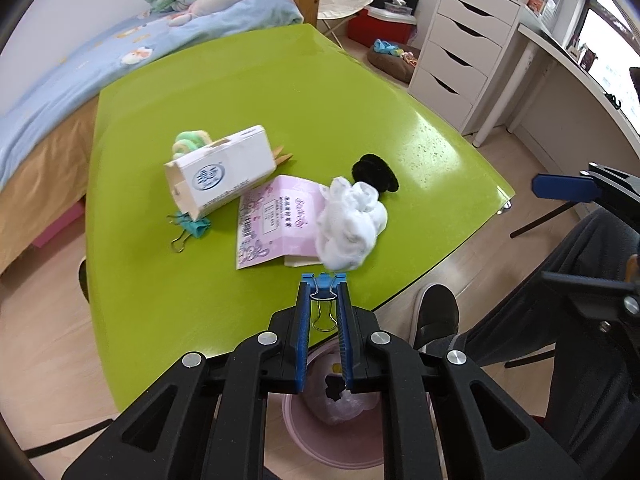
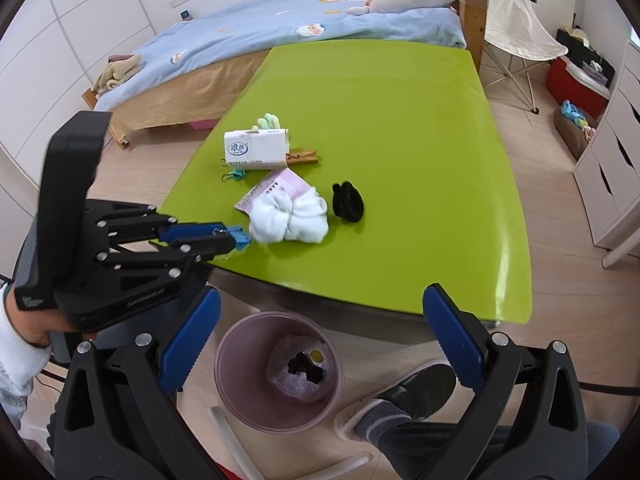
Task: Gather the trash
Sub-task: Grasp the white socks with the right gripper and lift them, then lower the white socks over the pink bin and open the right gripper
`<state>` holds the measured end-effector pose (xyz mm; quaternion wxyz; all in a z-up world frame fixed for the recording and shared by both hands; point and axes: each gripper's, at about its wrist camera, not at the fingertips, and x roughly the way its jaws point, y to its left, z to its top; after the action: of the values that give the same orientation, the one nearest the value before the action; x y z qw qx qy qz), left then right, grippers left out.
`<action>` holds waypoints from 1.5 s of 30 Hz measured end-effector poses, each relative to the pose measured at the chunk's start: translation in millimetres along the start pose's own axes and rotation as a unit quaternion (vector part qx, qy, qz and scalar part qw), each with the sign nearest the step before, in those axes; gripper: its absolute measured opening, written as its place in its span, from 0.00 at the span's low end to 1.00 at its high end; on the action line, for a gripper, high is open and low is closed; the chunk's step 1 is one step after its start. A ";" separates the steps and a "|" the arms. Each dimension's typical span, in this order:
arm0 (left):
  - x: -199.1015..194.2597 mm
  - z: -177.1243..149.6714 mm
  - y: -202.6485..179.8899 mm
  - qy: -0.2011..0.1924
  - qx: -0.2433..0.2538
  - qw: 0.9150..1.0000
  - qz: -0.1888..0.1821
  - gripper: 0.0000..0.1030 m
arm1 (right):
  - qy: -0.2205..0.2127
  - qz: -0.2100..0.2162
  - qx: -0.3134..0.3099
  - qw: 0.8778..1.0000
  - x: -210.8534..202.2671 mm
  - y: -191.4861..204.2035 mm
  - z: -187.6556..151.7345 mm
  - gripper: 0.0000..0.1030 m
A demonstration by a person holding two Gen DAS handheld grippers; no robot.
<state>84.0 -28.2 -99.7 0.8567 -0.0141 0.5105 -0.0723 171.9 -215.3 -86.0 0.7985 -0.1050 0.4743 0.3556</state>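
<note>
Between the left claw's (image 1: pixel 324 278) tips — clamped tight — sits a blue binder clip (image 1: pixel 323 281).

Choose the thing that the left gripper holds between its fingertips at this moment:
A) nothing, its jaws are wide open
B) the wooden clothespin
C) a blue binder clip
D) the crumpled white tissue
C: the left gripper is closed on a blue binder clip, whose wire handles hang between the fingers, while the crumpled white tissue lies just beyond it on the green table.
</note>
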 end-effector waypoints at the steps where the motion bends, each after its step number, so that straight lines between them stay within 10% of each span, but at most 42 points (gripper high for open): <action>1: -1.9 -1.3 2.1 0.000 -0.002 1.000 0.001 0.13 | 0.001 0.000 -0.002 1.000 2.6 2.1 3.3 0.96; 15: -16.9 -23.4 27.3 0.001 -0.034 0.999 0.011 0.13 | 0.047 0.000 -0.015 0.999 66.3 24.2 24.8 0.95; 20: -17.6 -27.2 30.5 0.000 -0.040 0.999 0.008 0.13 | 0.067 -0.019 -0.015 0.997 81.1 22.1 22.3 0.53; 28: -18.9 -28.4 29.9 -0.004 -0.037 0.999 0.005 0.13 | 0.057 -0.014 -0.014 0.998 76.2 16.4 22.0 0.29; 45: -48.1 -33.5 16.6 -0.026 -0.023 0.999 -0.001 0.13 | 0.003 0.019 -0.032 0.999 22.9 30.7 20.1 0.24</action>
<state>34.0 -3.5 -75.4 0.8689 -0.0360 0.4900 -0.0606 171.9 -172.1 -89.2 0.7861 -0.1229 0.4670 0.3857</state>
